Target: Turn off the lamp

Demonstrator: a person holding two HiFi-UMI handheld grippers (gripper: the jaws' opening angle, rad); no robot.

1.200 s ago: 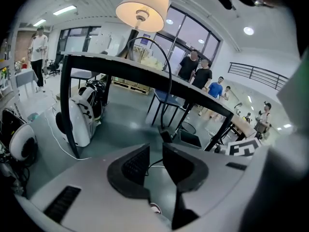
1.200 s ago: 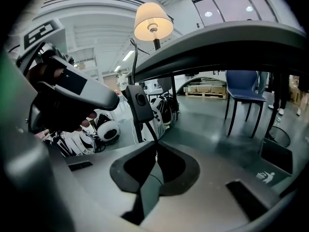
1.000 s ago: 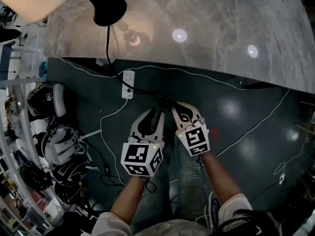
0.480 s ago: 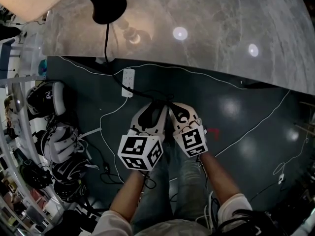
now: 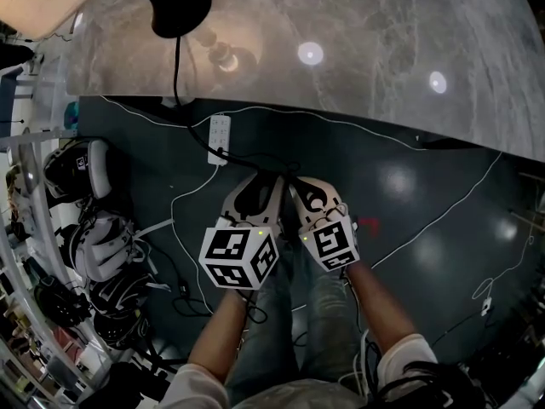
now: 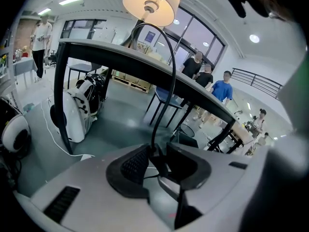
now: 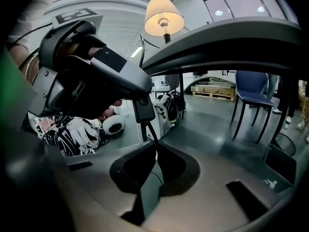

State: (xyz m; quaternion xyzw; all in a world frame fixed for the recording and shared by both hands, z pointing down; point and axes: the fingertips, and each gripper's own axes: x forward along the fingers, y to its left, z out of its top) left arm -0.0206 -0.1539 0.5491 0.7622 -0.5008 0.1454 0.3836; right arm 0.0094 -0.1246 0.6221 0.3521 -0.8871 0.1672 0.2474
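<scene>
Plainly the lamp (image 6: 149, 4) is not off yet. Its shade glows up and to the left of our left hand-held gripper (image 5: 260, 186), and it stands on the table (image 5: 383, 41) beyond both tools. On the floor (image 5: 426, 211), just ahead of that gripper and a little to its left, lies a white power strip (image 5: 220, 133).

The lamp's black cord (image 6: 166, 57) runs from the lamp down to us and passes straight between the left gripper's jaws. Those jaws have just been opening and now stand apart. The cord and its small black switch (image 7: 144, 108) sit in the gap, and we cannot see the pads pressing on either.

Our right hand-held gripper (image 5: 311, 192) sits close beside the left one and slightly lower on the cord. Its jaws are brought together on the cord just below the switch, which we judge holds it steady.

As we read it, the reaching and steadying are done and the switch is where we want it. What is left is the actual squeeze or press on the switch. After that we look up at the shade to check that the light has gone out.
</scene>
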